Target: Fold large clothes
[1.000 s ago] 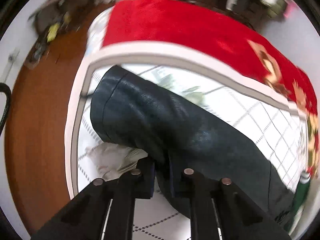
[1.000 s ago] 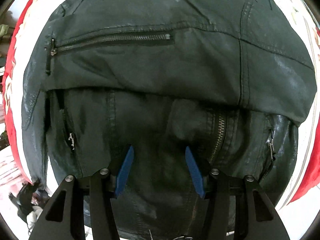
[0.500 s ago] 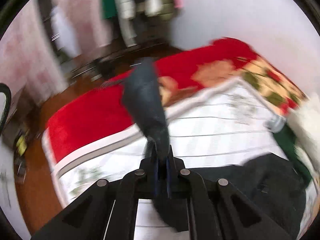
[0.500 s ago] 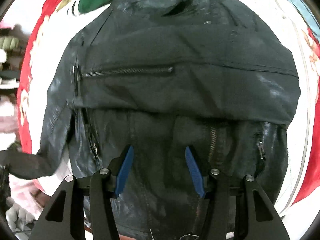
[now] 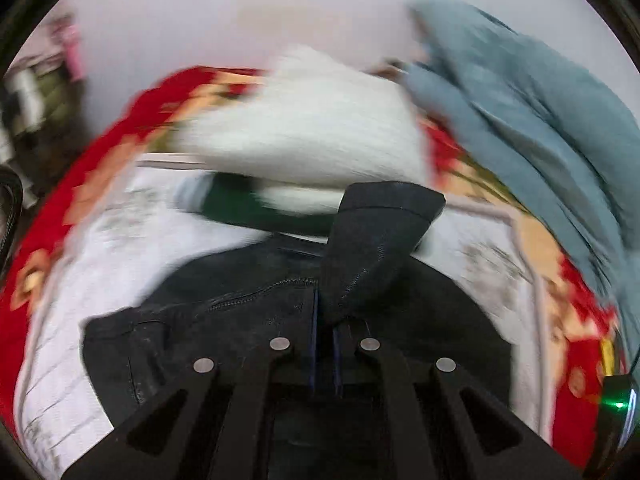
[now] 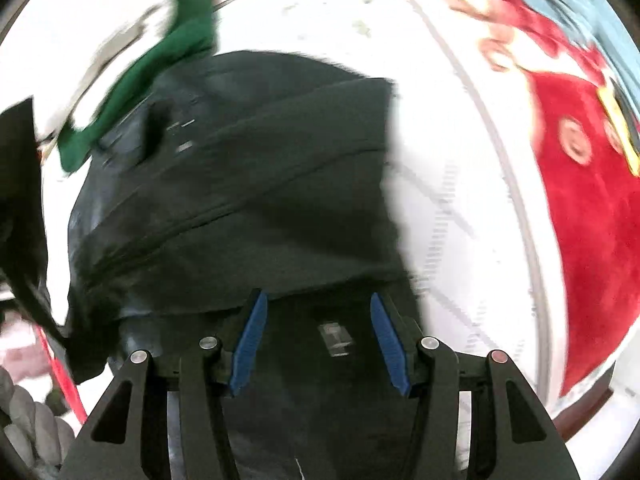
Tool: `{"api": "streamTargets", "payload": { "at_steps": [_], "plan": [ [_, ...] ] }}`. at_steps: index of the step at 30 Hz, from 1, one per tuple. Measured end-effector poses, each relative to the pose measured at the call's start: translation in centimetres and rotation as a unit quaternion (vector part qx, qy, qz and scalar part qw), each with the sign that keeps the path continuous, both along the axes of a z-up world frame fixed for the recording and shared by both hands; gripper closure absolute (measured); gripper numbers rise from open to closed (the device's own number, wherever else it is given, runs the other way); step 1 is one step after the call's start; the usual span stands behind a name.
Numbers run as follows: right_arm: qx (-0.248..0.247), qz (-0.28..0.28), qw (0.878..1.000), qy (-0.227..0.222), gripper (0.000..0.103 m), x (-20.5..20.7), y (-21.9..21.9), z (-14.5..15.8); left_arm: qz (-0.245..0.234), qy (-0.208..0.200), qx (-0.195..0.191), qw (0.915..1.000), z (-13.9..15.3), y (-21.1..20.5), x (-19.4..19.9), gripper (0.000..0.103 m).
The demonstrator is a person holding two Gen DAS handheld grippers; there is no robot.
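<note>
We have the left gripper (image 5: 325, 332) clamped on the jacket's sleeve (image 5: 372, 248), swinging it over the jacket (image 6: 248, 200). Next, we judge, lay it flat across; our right gripper (image 6: 318, 340) hovers, fingers apart.

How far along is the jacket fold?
Done: the black leather jacket lies on the bedspread, its body apparently doubled over once. In hand: the left gripper is shut on the sleeve, held above the body. Right gripper hangs open over the jacket. Left: lay that sleeve down, finish folding.

Black jacket (image 5: 248, 320): faintly glossy leather
</note>
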State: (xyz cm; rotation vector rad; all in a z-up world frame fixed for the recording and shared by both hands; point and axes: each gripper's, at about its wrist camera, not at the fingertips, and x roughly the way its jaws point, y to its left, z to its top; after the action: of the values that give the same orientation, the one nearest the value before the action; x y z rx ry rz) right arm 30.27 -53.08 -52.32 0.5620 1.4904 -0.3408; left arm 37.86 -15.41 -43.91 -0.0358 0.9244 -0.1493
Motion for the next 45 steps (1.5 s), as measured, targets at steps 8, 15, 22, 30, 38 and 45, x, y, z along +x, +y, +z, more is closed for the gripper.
{"api": "streamTargets", "payload": {
  "at_steps": [8,15,22,30,38,45],
  "plan": [
    [-0.003,-0.051,0.998,0.025,0.047,-4.8,-6.6,-0.3,-0.100,0.091,0.049,0.9896,-4.3,-7.8,-1.1,0.095],
    [0.019,-0.043,0.999,0.015,0.037,-6.1,-7.7,0.6,-0.088,0.119,0.013,0.9889,-4.2,-4.4,-2.4,0.000],
    [0.070,-0.058,0.995,-0.027,0.037,-3.5,-5.7,0.2,-0.021,0.127,0.022,0.9914,-2.8,0.6,-3.6,0.000],
    [0.083,0.033,0.994,-0.066,0.038,7.3,-1.3,-2.3,0.161,0.149,0.156,0.9633,-6.0,12.8,-0.2,0.000],
    [-0.044,0.128,0.991,-0.014,0.099,10.0,2.8,-3.1,0.202,0.180,0.194,0.9431,-11.2,17.3,3.7,0.000],
    [-0.038,0.088,0.995,0.029,0.102,9.6,1.2,-6.2,0.169,0.187,0.203,0.9461,-13.7,17.5,5.8,0.000]
  ]
}}
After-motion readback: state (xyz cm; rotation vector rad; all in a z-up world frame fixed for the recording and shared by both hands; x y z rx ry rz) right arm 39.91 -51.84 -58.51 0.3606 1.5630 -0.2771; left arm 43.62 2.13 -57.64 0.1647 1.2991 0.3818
